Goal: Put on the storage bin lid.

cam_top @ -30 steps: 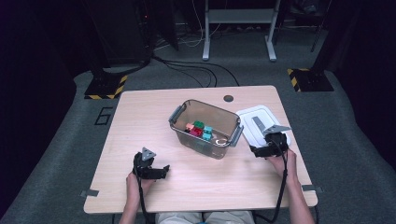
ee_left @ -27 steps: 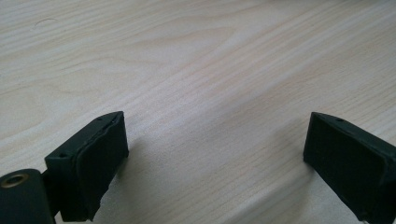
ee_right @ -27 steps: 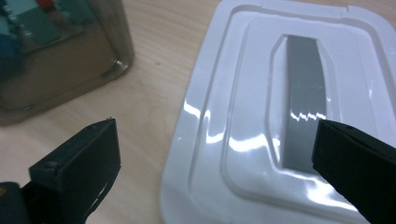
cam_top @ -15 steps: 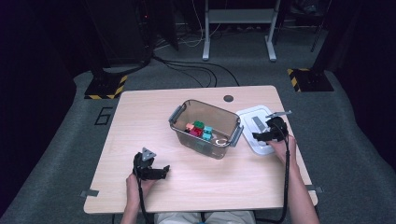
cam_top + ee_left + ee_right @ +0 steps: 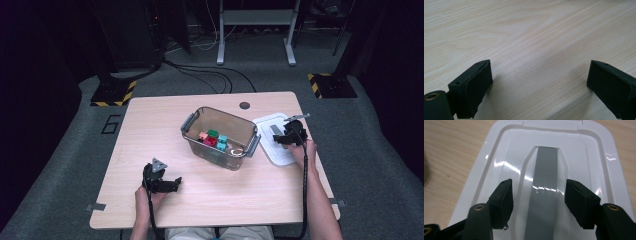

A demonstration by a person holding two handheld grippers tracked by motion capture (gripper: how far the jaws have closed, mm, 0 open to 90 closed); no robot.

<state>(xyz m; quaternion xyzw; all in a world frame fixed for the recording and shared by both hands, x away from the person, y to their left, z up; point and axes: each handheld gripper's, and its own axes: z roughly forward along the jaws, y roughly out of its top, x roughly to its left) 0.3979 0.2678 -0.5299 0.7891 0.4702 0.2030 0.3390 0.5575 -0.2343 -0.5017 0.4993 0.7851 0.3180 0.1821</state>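
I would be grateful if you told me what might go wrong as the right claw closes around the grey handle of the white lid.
1. The right claw has just been closing, with the grey handle between its jaws; the pads do not press on it yet. The glossy strip may slip when lifted.
2. The white lid lies close beside the clear bin, so a tilted lift might knock the bin's side latch.

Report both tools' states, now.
Left tool: open, empty, over the table.
Right tool: jaws just been closing, astride the lid's grey handle, not yet gripping.
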